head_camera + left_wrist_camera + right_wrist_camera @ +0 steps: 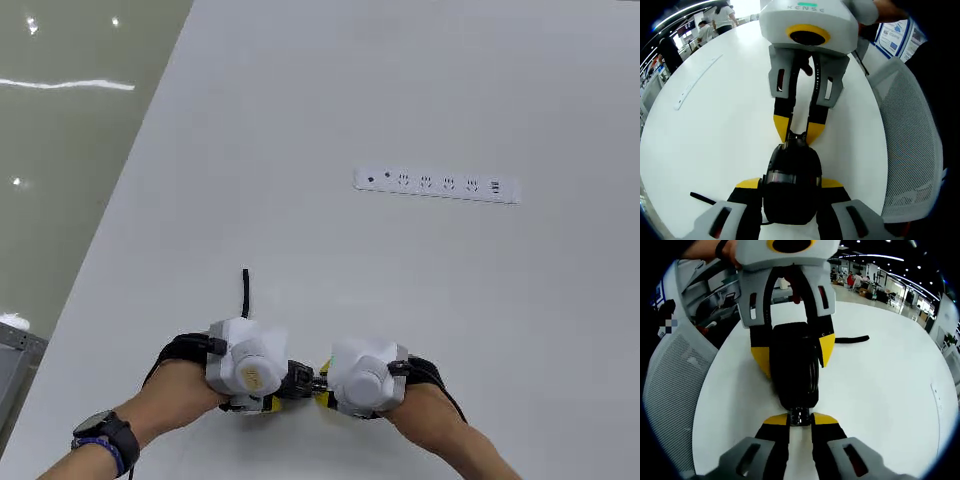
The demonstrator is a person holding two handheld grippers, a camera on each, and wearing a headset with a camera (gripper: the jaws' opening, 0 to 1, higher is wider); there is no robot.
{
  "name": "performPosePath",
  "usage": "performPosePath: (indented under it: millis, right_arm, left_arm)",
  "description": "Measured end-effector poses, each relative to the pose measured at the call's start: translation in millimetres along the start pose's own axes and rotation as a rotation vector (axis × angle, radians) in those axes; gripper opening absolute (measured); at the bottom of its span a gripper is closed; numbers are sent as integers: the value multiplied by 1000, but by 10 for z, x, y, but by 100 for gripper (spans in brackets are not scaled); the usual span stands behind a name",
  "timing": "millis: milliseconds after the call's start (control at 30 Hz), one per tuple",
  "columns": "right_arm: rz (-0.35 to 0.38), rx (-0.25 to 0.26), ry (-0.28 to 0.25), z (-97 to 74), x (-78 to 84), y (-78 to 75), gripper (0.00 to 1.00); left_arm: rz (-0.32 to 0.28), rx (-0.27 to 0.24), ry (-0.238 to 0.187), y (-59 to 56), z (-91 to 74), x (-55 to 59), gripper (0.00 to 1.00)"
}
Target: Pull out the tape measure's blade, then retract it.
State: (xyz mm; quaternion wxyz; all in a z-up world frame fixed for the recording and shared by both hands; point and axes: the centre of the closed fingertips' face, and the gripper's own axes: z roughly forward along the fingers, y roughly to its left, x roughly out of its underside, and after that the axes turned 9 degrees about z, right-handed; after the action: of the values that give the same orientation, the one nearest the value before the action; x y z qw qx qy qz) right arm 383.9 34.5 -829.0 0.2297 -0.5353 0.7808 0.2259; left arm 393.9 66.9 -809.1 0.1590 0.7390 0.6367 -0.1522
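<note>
The black tape measure (791, 182) lies low over the white table (400, 300), and my left gripper (790, 184) is shut on its case from both sides. My right gripper (799, 419) faces it, its yellow fingertips (826, 418) shut on the metal hook of the blade (799, 415), right at the case's mouth. Hardly any blade shows between hook and case. In the head view the left gripper (283, 386) and right gripper (323, 386) meet nose to nose near the table's front edge, the tape measure (298, 380) between them. A black wrist strap (245, 290) trails from the case.
A white power strip (437, 185) lies farther back on the table, right of centre. A white mesh chair (910, 140) stands by the near edge. The table's left edge (120, 200) drops to a glossy floor. People stand far off in the room.
</note>
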Motion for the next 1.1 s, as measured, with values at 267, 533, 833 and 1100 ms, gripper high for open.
performPosePath:
  millis: [267, 533, 833, 1100]
  right_arm:
    - [-23, -7, 6, -5, 7, 17, 14]
    - [-36, -15, 26, -43, 71, 30, 13]
    - [-40, -8, 38, -105, 154, -11, 13]
    - [-28, -2, 38, -208, 268, -27, 13]
  left_arm:
    - [-11, 15, 12, -1, -3, 1, 39]
    - [-26, 24, 27, -7, -3, 18, 38]
    - [-56, 30, 56, -2, 0, 30, 38]
    - [-63, 44, 67, -6, 9, 27, 38]
